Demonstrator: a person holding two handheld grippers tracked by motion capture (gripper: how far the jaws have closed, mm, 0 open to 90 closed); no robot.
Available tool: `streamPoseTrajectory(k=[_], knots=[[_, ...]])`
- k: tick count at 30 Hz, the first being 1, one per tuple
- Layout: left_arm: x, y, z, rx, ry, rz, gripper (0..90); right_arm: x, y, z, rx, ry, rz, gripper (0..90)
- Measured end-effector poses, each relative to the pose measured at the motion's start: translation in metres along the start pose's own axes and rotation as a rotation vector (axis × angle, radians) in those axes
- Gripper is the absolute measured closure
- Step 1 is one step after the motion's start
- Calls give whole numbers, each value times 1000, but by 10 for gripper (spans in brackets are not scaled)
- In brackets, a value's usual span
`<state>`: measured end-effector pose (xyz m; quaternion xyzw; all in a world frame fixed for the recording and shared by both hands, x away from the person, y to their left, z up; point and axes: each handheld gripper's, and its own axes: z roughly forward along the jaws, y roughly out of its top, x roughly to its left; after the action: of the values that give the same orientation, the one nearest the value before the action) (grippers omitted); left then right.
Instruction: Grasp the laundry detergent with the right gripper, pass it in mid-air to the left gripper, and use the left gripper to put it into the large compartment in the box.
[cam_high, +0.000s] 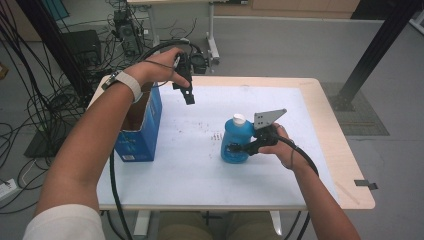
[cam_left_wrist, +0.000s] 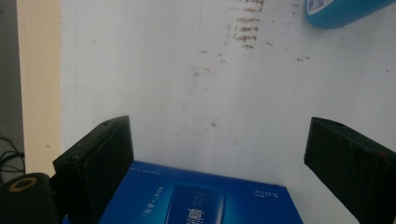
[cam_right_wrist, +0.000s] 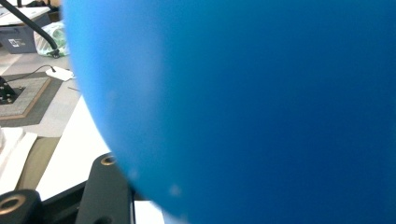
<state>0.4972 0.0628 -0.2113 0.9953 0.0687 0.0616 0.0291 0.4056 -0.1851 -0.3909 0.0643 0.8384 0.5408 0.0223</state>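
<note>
A blue plastic bottle (cam_high: 235, 142) with a white cap stands upright on the white mat near the table's middle. My right gripper (cam_high: 234, 148) is shut on its lower body from the right side. In the right gripper view the bottle (cam_right_wrist: 252, 107) sits very close, with one black finger (cam_right_wrist: 107, 186) against it. My left gripper (cam_high: 188, 97) hangs open above the mat at the back left, beside an open blue carton (cam_high: 145, 125). The left gripper view looks down between the wide-apart jaws of this gripper (cam_left_wrist: 219, 140) onto the carton's printed side (cam_left_wrist: 201, 200), with the bottle's edge (cam_left_wrist: 341, 11) at top right.
The white mat (cam_high: 200, 165) covers most of the wooden table (cam_high: 345, 165) and carries small brown specks (cam_high: 216, 135). Black cables (cam_high: 30, 100) and equipment crowd the floor at the left and back. A dark post (cam_high: 372, 52) rises at the right.
</note>
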Motion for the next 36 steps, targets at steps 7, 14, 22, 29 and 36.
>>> streamPoseTrajectory(k=[7,14,22,29,36], knots=[[-13,1,-11,-15,13,21,78,1,8,-3,9,7,-1,430],[-28,3,-20,-18,23,42,67,4,18,-4,22,27,-6,430],[-42,2,-29,-35,25,38,65,8,28,-8,31,37,-18,430],[-58,4,-34,-48,24,52,70,11,36,-8,40,51,-32,430],[-72,7,-40,-53,7,62,69,15,43,-7,49,61,-43,430]])
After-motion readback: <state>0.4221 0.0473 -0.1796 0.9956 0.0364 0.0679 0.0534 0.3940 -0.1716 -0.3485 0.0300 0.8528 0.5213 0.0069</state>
